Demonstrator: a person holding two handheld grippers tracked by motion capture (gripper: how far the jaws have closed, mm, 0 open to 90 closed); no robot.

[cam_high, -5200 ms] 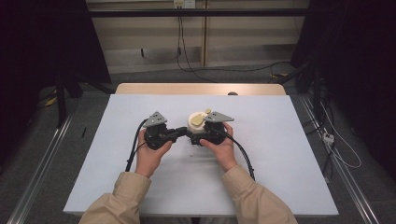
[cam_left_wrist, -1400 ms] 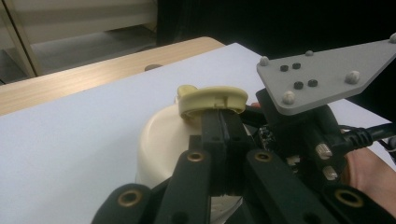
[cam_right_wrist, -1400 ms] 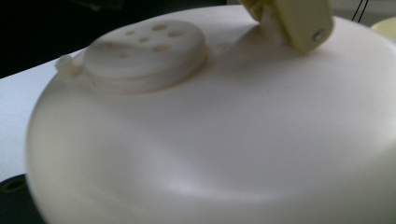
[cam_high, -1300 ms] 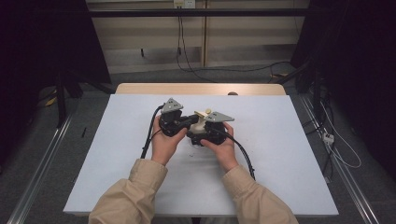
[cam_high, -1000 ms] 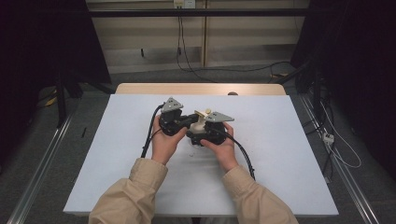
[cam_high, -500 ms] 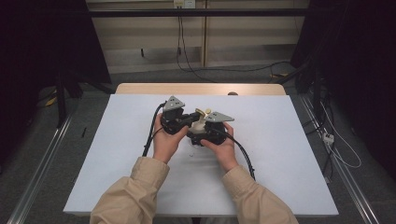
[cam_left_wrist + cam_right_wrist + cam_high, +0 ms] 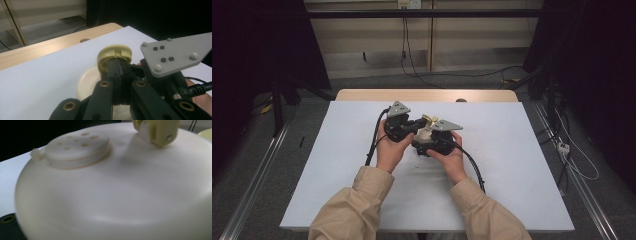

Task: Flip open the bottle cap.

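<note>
Near the middle of the high view, on the white table [image 7: 522, 165], a cream plastic rounded container [image 7: 424, 134] sits between the left gripper [image 7: 413, 125] and the right gripper [image 7: 426, 145], both touching it. Seen from the left gripper view, the black jaws are pressed fully together, their tips against the container's pale yellow round cap [image 7: 115, 55] at centre frame. Across the right gripper view spreads the smooth cream body [image 7: 112, 195], with a perforated disc [image 7: 78, 149] at upper left; whether the right jaws are open or closed cannot be told.
</note>
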